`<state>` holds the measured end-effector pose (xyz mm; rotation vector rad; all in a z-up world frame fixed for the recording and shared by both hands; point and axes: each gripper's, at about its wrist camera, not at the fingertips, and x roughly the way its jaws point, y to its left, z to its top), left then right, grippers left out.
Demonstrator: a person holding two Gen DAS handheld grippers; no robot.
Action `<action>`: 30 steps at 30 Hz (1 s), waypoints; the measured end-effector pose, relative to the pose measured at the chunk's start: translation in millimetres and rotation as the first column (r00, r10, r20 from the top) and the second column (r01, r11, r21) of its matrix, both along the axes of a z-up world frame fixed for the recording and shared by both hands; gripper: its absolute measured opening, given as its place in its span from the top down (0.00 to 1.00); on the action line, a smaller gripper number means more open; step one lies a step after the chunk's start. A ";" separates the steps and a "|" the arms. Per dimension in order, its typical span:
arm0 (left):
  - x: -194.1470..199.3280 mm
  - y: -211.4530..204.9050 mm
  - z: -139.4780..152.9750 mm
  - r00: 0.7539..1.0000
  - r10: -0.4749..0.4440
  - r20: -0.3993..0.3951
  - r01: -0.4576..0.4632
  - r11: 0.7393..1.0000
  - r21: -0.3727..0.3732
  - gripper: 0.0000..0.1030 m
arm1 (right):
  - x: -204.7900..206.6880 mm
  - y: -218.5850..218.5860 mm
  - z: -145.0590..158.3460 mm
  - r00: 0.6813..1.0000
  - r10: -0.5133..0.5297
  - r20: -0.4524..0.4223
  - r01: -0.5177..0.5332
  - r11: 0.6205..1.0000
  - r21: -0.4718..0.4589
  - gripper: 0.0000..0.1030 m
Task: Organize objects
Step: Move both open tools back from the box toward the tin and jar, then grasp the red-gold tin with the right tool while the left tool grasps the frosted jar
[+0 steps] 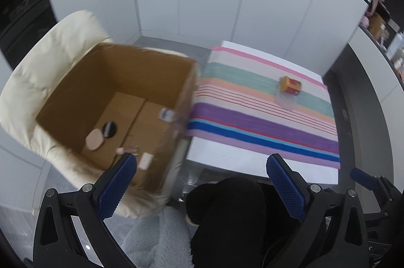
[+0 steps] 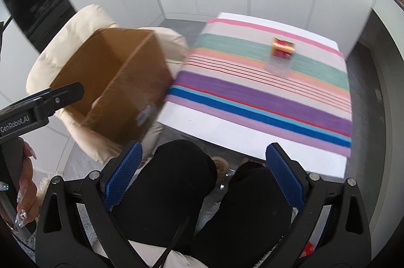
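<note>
Left wrist view: left gripper [image 1: 202, 182] and right gripper [image 2: 203, 176], jaws spread, empty. Yellow-lidded red jar [image 1: 291, 85] lies on striped cloth [image 1: 252, 114] by a clear container [image 1: 286, 100]; open cardboard box [image 1: 121, 101] sits on cream cushion [image 1: 45, 66] beside white table [image 1: 227, 162].

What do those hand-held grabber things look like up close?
Each gripper is black plastic with silver screws and two fingers padded in blue, dimpled rubber: the left gripper and the right gripper match. The left one's side reads "GenRobot.AI" in white. The hand holding it has long, decorated nails.
</note>
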<state>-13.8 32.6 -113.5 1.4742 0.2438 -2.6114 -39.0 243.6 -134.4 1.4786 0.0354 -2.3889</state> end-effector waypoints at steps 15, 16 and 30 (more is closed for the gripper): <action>-83.8 94.7 -51.8 0.983 -0.178 0.049 0.179 0.984 -0.018 0.00 | -39.2 107.5 -54.9 0.967 -0.242 0.079 0.238 0.970 0.056 0.03; -93.0 99.1 -58.4 0.980 -0.188 0.060 0.190 0.982 -0.019 0.00 | -47.7 112.2 -60.6 0.961 -0.260 0.092 0.256 0.965 0.051 0.03; -223.0 103.2 -158.7 0.970 -0.179 0.164 0.179 0.984 0.017 0.00 | -273.2 82.9 -136.1 0.963 -0.263 0.054 0.259 0.963 0.075 0.03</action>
